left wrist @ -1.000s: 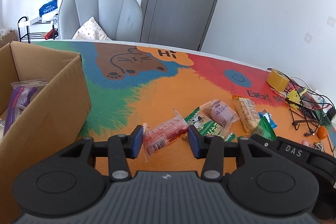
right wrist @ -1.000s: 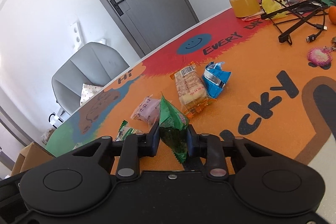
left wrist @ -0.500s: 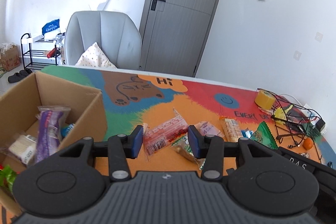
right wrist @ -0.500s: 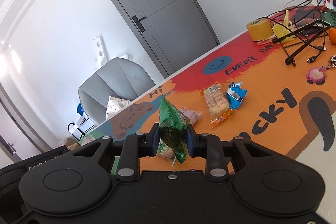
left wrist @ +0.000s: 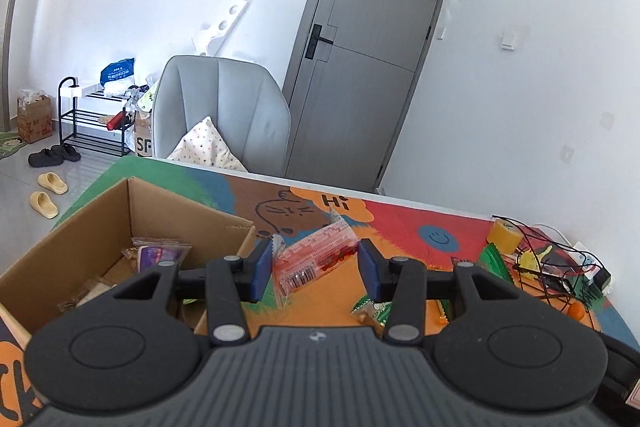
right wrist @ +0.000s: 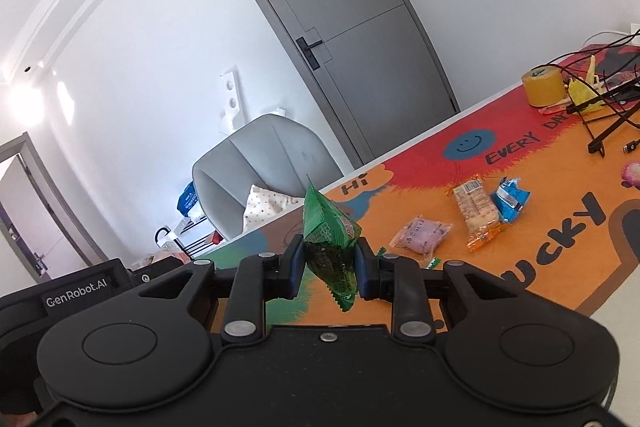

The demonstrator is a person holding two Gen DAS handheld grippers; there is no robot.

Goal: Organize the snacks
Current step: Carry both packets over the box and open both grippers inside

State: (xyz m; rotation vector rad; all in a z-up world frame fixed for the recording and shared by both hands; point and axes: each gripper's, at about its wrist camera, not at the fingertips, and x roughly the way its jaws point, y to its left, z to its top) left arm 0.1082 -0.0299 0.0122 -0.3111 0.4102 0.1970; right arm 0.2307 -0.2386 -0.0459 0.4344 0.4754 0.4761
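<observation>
Partly hidden behind the left gripper (left wrist: pixel 316 267), spread around a red packet (left wrist: pixel 312 261), box (left wrist: pixel 132 203); right gripper (right wrist: pixel 329 265) pinching green packet (right wrist: pixel 330 227)

Both wrist views look forward over their fingers across the table (left wrist: pixel 400 227), sharing the door (right wrist: pixel 344 27) and chair (left wrist: pixel 224 107).

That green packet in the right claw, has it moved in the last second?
Yes. The green packet has risen off the orange mat, now level with the grey chair.
</observation>
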